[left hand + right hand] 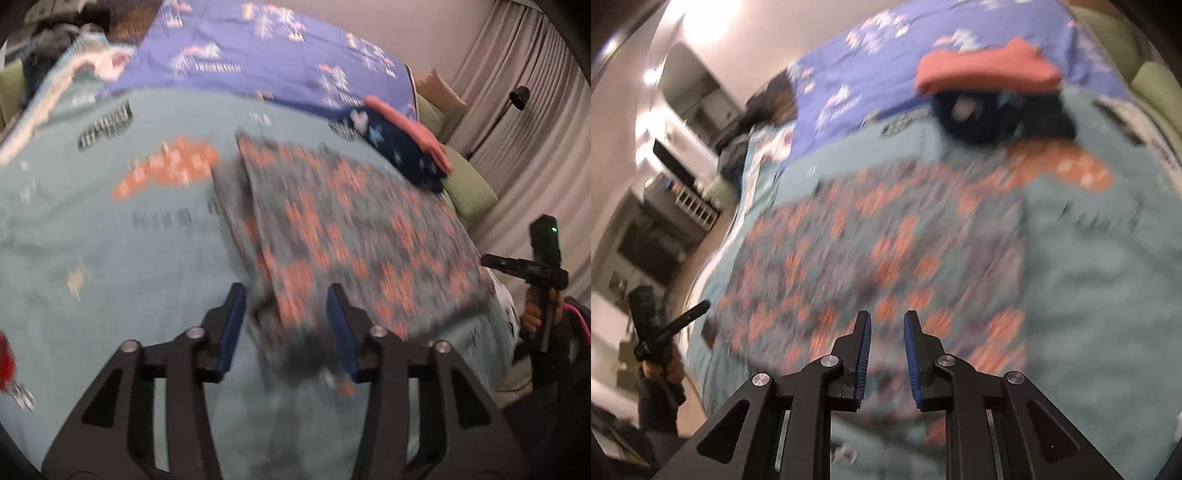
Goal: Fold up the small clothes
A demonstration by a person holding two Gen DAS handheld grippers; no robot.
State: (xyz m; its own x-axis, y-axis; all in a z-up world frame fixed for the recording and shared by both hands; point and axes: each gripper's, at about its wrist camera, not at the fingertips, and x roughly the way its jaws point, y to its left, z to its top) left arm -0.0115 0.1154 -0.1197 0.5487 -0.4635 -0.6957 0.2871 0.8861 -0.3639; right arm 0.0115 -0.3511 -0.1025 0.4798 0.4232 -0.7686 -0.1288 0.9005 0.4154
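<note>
Lying: folded grey garment with orange pattern, flat on teal bedspread
Left gripper: jaws apart, holding nothing
Right gripper: narrowly parted, empty
Beyond: navy and pink folded clothes

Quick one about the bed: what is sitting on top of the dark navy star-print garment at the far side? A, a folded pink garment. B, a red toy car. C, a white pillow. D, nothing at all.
A: a folded pink garment lies on top of the dark navy star-print garment, beyond the patterned garment spread flat on the teal bedspread.
</note>
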